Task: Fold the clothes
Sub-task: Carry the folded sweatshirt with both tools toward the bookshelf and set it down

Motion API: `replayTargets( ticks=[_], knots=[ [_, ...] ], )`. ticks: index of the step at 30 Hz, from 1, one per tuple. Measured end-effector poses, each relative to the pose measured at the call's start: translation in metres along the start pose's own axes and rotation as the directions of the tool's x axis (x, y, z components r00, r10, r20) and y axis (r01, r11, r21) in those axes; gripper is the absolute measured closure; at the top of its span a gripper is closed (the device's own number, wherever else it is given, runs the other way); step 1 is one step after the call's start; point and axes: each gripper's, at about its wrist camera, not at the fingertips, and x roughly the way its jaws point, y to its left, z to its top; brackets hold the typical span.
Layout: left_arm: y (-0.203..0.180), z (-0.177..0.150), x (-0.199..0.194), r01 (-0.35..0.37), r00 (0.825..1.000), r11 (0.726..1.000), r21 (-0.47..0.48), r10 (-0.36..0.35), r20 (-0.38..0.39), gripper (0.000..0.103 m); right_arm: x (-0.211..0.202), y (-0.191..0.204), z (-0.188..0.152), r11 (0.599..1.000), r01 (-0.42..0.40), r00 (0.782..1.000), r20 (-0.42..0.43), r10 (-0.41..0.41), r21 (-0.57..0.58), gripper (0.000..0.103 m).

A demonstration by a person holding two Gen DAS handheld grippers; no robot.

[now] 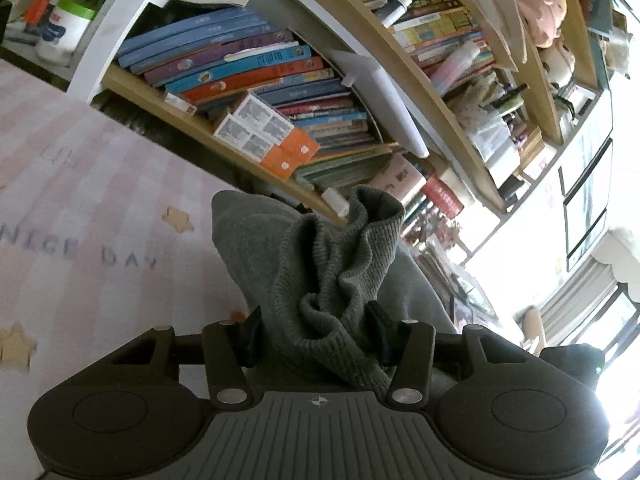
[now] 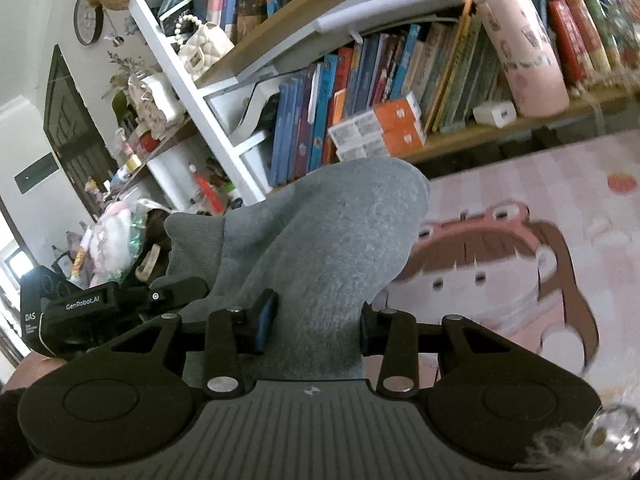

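Observation:
A grey garment (image 1: 320,264) with a ribbed knit cuff or hem is held up off the pink mat (image 1: 80,200). My left gripper (image 1: 316,332) is shut on its bunched ribbed edge, which stands crumpled above the fingers. In the right wrist view the same grey garment (image 2: 328,240) rises as a smooth fold between the fingers of my right gripper (image 2: 316,328), which is shut on it. The left gripper (image 2: 100,312) shows at the left of that view, beside the cloth. The rest of the garment is hidden below both grippers.
A bookshelf (image 1: 280,80) packed with books stands just behind the mat, with orange boxes (image 2: 380,128) and a pink cylinder (image 2: 524,56) on its lower board. The pink mat (image 2: 520,240) carries a cartoon print. Cluttered toys and bags (image 2: 120,240) lie at the left.

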Motion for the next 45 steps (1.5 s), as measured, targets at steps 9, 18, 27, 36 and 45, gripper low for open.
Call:
replayTargets(
  ticks=[9,18,27,36,45],
  knots=[
    [0.021,0.046,0.035,-0.026,0.999,1.000,0.016,0.026,0.032,0.054,0.057,-0.014,0.041,1.000,-0.004,1.000,0.026,0.004,-0.001,0.067],
    [0.049,0.083,0.075,-0.015,0.997,1.000,0.012,0.014,0.072,0.054,0.106,-0.035,0.071,1.000,0.004,0.998,0.058,-0.005,0.022,0.067],
    [0.081,0.091,0.109,0.006,0.996,0.999,-0.043,-0.002,0.090,0.054,0.143,-0.063,0.086,0.999,0.023,0.999,0.041,-0.024,0.040,0.067],
    [0.101,0.097,0.135,-0.013,0.998,0.996,-0.087,0.019,0.065,0.054,0.173,-0.093,0.089,0.987,0.043,0.999,-0.018,-0.041,0.158,0.066],
    [0.112,0.100,0.148,-0.022,0.996,0.993,-0.113,0.031,0.081,0.044,0.182,-0.107,0.087,0.975,0.075,0.997,-0.010,-0.075,0.209,0.047]
  ],
)
